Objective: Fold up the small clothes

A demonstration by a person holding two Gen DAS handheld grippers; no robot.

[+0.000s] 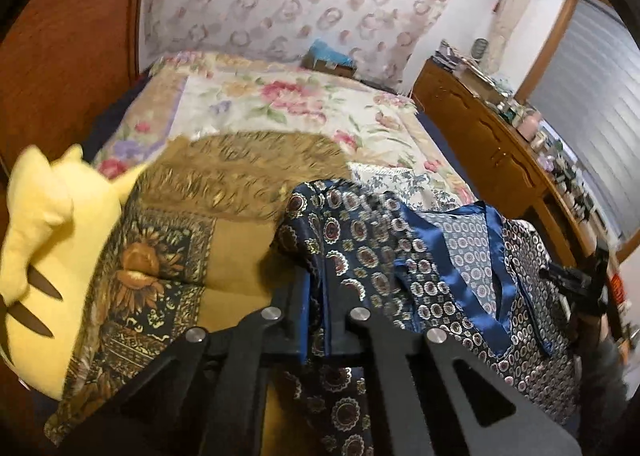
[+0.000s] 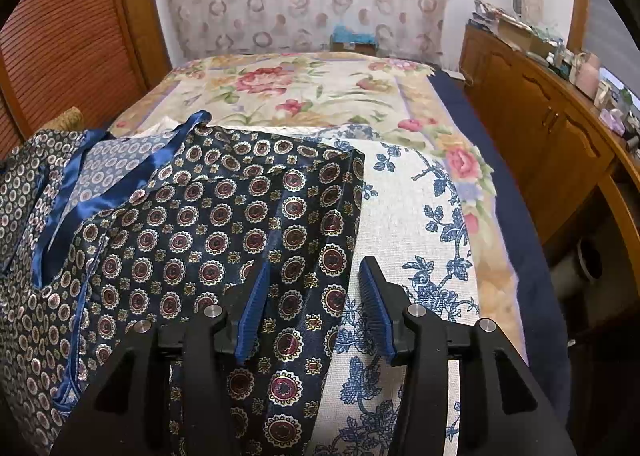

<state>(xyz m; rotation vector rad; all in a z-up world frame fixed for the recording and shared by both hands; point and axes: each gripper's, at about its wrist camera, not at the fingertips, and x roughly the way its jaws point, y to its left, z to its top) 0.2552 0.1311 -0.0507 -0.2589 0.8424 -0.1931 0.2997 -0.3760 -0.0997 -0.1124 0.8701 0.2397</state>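
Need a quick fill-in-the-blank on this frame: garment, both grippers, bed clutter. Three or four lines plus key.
1. The left gripper is shut on the navy patterned ____.
2. The right gripper has its jaws ____, with the shirt edge lying between its blue pads.
3. The plush toy at the left is ____ in colour.

Missing words: shirt; open; yellow

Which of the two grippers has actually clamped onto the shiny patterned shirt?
The left gripper: its jaws are shut on the navy medallion-print satin shirt. The right gripper stands open.
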